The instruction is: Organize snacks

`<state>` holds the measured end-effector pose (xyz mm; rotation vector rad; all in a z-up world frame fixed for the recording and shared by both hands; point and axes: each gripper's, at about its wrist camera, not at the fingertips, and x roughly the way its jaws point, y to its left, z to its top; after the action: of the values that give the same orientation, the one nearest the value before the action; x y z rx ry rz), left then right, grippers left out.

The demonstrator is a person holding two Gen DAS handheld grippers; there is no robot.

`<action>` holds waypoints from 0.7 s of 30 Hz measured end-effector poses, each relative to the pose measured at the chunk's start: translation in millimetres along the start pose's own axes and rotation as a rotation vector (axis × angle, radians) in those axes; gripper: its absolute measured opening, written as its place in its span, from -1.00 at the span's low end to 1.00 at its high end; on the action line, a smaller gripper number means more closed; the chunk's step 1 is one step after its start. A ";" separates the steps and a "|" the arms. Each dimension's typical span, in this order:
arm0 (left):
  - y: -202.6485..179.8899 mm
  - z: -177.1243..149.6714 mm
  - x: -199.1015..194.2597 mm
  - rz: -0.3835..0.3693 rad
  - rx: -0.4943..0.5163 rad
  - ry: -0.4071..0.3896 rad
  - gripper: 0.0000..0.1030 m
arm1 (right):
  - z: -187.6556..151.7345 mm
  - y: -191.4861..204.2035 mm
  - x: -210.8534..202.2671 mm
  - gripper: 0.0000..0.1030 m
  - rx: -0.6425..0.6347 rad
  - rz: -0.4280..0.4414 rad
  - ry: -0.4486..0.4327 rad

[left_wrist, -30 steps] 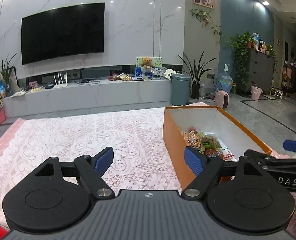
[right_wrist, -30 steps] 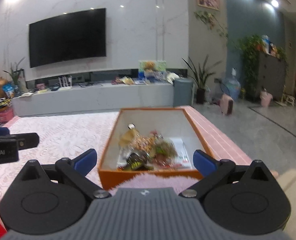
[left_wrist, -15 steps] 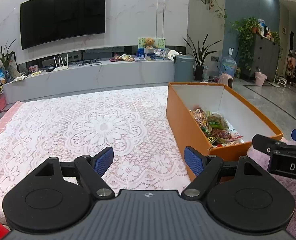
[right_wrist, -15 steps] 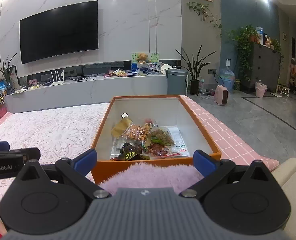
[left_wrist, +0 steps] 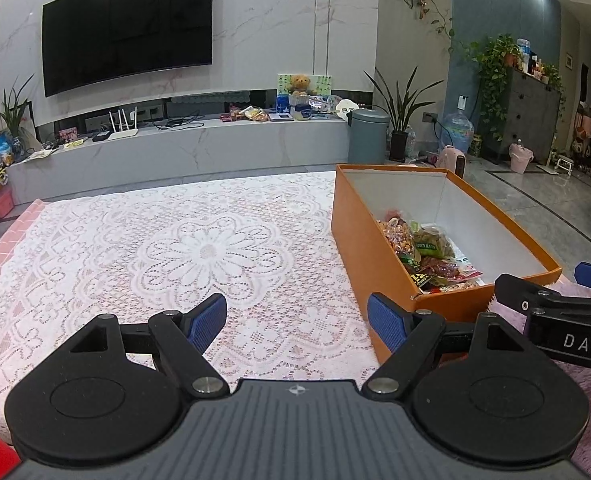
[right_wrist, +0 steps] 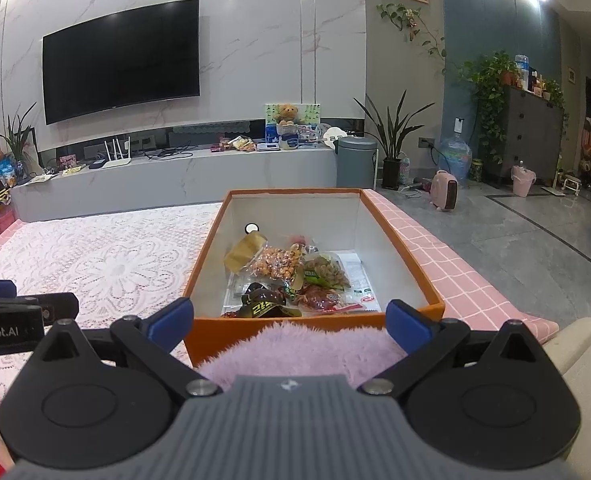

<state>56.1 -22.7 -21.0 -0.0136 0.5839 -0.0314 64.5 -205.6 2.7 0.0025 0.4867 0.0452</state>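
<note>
Snack packets (right_wrist: 291, 276) lie heaped in the near half of an open orange cardboard box with white inner walls (right_wrist: 399, 248), which stands on a table spread with white lace over a pink checked cloth (left_wrist: 199, 248). The right gripper (right_wrist: 289, 318) hangs spread wide and empty just short of the box's near wall, the packets straight ahead between its blue fingertips, a fluffy lilac fabric (right_wrist: 307, 344) beneath it. The left gripper (left_wrist: 297, 320), likewise released and empty, hovers over the lace, with the box (left_wrist: 355, 232) ahead to its right.
</note>
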 end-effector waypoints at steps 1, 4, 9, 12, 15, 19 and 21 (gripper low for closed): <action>0.3 0.0 -0.6 0.000 -0.002 0.001 0.82 | 0.2 -0.6 1.4 0.93 0.000 0.001 0.001; 1.1 1.2 -0.1 -0.001 -0.004 0.006 0.82 | 0.3 -0.6 2.4 0.93 0.000 0.003 0.005; 0.2 1.2 -1.1 -0.001 -0.001 0.002 0.82 | 0.6 -1.0 3.4 0.93 -0.001 0.006 0.009; -0.3 1.0 -1.6 0.003 0.001 0.001 0.82 | 0.8 -1.1 3.5 0.93 -0.001 0.006 0.009; -0.2 1.0 -1.4 0.005 0.000 0.004 0.82 | 0.8 -0.9 3.4 0.93 -0.001 0.005 0.009; -0.1 1.2 -1.6 0.005 0.000 0.004 0.82 | 0.8 -0.8 3.1 0.93 -0.003 0.004 0.008; 0.0 1.2 -1.7 0.004 0.000 0.005 0.82 | 1.1 -1.3 3.8 0.93 -0.004 0.004 0.008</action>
<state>55.3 -22.7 -19.0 -0.0128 0.5889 -0.0275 68.5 -206.7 1.9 -0.0006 0.4943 0.0503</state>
